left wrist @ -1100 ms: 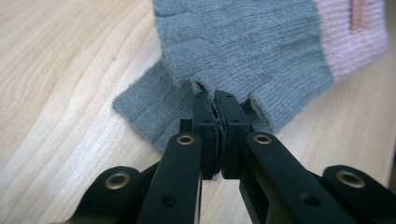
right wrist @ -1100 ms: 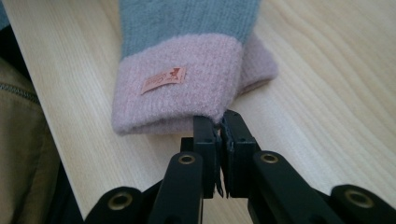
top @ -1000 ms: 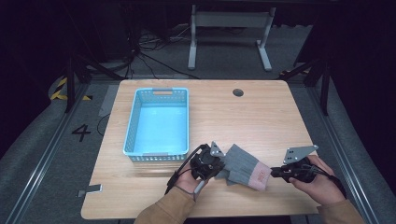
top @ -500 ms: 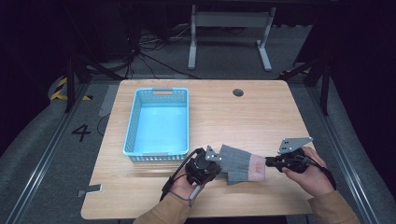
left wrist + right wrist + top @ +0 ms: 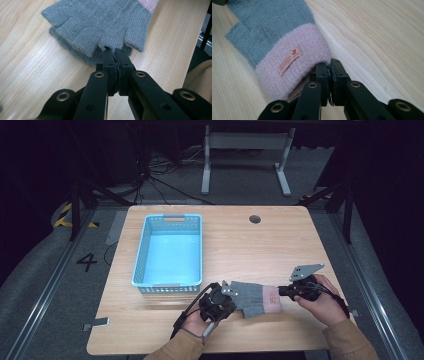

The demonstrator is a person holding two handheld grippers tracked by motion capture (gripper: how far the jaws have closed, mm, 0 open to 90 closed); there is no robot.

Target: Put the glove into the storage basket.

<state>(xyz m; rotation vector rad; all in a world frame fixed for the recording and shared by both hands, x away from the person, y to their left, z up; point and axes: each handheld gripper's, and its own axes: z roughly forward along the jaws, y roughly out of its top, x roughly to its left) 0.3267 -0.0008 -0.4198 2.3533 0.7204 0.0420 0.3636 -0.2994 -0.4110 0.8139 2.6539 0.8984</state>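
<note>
I have the glove (image 5: pixel 252 297) stretched between my two tools, low on the table (image 5: pixel 240 242) near its front edge, just right of the basket (image 5: pixel 170 250). My left gripper (image 5: pixel 113 53) has its jaws pinched tight on the grey finger end — the stubby open fingers fan out just past the tips. My right gripper (image 5: pixel 329 65) has its jaws closed on the pink cuff, at the corner beside the small label (image 5: pixel 290 60). Holding both ends like this keeps the knit flat and taut, so I judge it is ready to be lifted as one piece. The basket sits empty and open-topped to the left — a likely place to drop it.
</note>
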